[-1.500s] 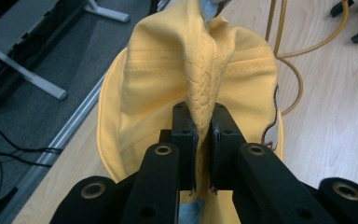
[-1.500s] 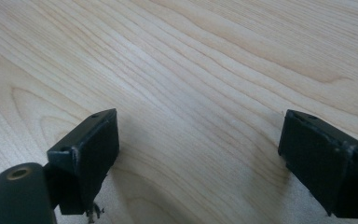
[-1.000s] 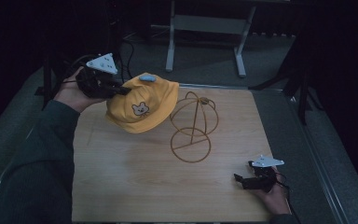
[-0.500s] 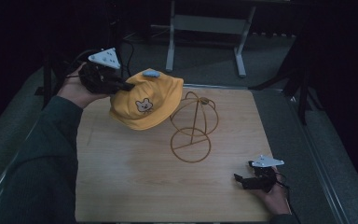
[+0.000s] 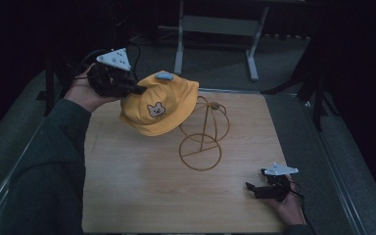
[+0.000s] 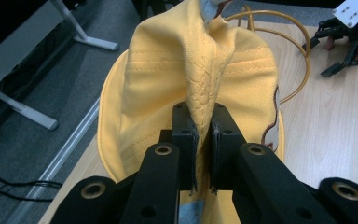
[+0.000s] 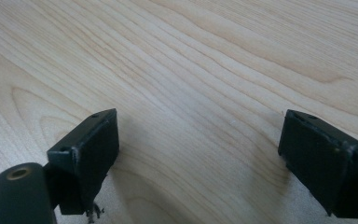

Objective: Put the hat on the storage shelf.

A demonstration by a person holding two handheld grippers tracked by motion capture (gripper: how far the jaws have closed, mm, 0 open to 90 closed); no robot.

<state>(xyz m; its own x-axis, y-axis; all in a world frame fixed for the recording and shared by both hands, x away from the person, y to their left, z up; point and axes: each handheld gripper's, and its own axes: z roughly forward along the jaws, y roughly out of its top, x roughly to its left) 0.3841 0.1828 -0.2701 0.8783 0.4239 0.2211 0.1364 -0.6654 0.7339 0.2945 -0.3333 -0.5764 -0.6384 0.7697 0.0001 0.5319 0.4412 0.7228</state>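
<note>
A yellow child's cap (image 5: 157, 105) with a small bear patch hangs in the air over the table's far left, beside a gold wire hat stand (image 5: 203, 136). My left gripper (image 5: 136, 89) is shut on a fold of the yellow cap (image 6: 200, 84), its pads (image 6: 189, 135) pinching the cloth. The wire stand (image 6: 289, 56) shows behind the cap, its dome bare. My right gripper (image 5: 252, 190) rests low at the table's near right corner, jaws wide open with only bare wood (image 7: 200, 93) between its fingertips (image 7: 93, 144).
The wooden table (image 5: 142, 196) is ringed by a grey mat and metal rails. A grey metal frame (image 5: 215, 29) stands on the floor beyond the far edge. Black cables (image 6: 9, 186) lie on the floor at the left.
My left gripper has lifted the cap and carried it a little up and to the right, toward the wire stand. The right gripper has stayed put.
</note>
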